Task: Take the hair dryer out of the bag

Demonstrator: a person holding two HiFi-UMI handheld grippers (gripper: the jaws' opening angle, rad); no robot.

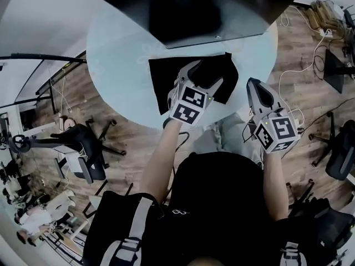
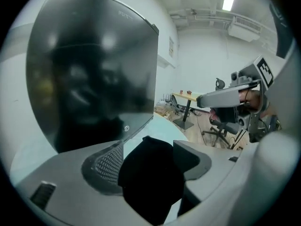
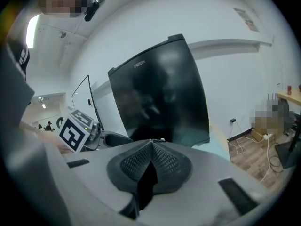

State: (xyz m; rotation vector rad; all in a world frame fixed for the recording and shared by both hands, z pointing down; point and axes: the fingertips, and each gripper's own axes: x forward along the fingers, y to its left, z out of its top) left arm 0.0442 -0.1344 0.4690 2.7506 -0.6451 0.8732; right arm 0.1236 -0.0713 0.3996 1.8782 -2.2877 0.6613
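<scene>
- Black bag (image 1: 163, 79) lies flat on the round table (image 1: 122, 43); no hair dryer shows, so it is presumably inside.
- Risk: a pinch of cloth alone could drag the whole bag across the smooth top, or lift it so the dryer slides out and drops.
- Left gripper (image 1: 208, 73) angles down over the bag, jaws spread wide with dark cloth between them, pads not pressing.
- Right gripper (image 1: 254, 87), jaws closed on nothing, hovers just beside the bag, so nothing pins it.

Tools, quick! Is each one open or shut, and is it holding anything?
Left tool: open, at the black bag, not gripping it.
Right tool: shut, empty.
</scene>
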